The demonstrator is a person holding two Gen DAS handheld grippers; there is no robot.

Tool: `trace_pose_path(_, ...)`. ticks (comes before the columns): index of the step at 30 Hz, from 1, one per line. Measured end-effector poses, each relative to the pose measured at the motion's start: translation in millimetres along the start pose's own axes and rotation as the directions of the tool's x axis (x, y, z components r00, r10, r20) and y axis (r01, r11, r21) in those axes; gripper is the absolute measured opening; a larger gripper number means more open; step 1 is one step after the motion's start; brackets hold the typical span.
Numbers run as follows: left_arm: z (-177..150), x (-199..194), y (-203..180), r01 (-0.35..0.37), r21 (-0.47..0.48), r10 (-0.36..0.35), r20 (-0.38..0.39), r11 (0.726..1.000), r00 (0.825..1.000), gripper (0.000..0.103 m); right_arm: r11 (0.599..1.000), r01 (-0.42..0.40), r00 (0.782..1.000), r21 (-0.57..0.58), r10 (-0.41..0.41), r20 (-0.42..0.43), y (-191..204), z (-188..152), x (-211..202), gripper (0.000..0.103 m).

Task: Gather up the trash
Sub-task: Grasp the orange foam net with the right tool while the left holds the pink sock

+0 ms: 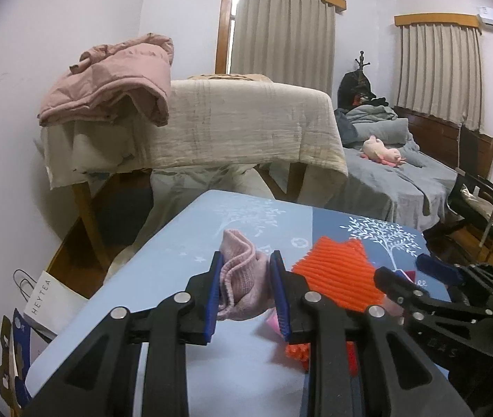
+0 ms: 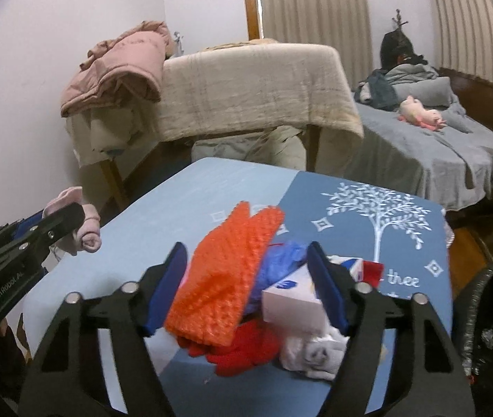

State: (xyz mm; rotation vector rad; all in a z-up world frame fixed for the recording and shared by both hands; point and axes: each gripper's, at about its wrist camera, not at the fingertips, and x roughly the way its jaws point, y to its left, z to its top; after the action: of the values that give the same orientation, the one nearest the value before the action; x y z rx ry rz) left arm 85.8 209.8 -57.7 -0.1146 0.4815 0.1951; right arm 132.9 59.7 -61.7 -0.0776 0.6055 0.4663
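Observation:
My left gripper (image 1: pixel 246 260) is shut on a pink knit cloth (image 1: pixel 243 278) and holds it over the blue table (image 1: pixel 184 236). In the right wrist view the same cloth (image 2: pixel 86 232) hangs from the left gripper (image 2: pixel 72 219) at the far left. My right gripper (image 2: pixel 246 250) stands wide around a pile on the table: an orange knit piece (image 2: pixel 222 278), a crumpled blue plastic bag (image 2: pixel 281 260) and a white box (image 2: pixel 291 302). A narrow gap shows between the left pad and the orange knit. A red knit item (image 2: pixel 246 347) and a rolled white sock (image 2: pixel 316 354) lie just below the pile.
A black bin with a silvery liner (image 2: pixel 490 312) stands by the table's right edge. A small red, white and blue carton (image 2: pixel 361 264) lies right of the pile. Beyond the table are a cloth-draped table (image 1: pixel 246 121), a bed (image 1: pixel 403 173) and a white paper bag (image 1: pixel 48 299).

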Motion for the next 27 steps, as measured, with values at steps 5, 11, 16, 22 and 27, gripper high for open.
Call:
trace_pose_path(5, 1, 5, 6, -0.003, -0.005, 0.003, -0.005, 1.000, 1.000, 0.027, 0.999, -0.044, 0.997, -0.006, 0.044, -0.056, 6, 1, 15, 0.036)
trace_pose_path(11, 0, 6, 6, -0.002, -0.007, 0.002, -0.009, 1.000, 1.000, 0.027, 0.996, -0.089, 0.993, -0.017, 0.088, -0.074, 8, 1, 14, 0.012)
trace_pose_path(16, 1, 4, 3, 0.003, 0.000, -0.003, -0.002, 1.000, 1.000, 0.027, 0.994, -0.107, 0.993, -0.006, 0.107, -0.046, 3, 6, 0, 0.011)
trace_pose_path(22, 5, -4, -6, 0.025, 0.011, -0.025, 0.016, 1.000, 1.000, 0.027, 0.993, -0.115, 0.993, -0.016, 0.115, 0.008, -2, 16, -27, 0.011)
trace_pose_path(27, 12, -13, -25, 0.054, 0.034, -0.055, 0.032, 0.998, 0.998, 0.027, 0.996, -0.093, 0.995, -0.005, 0.093, 0.048, -15, 21, -50, 0.011)
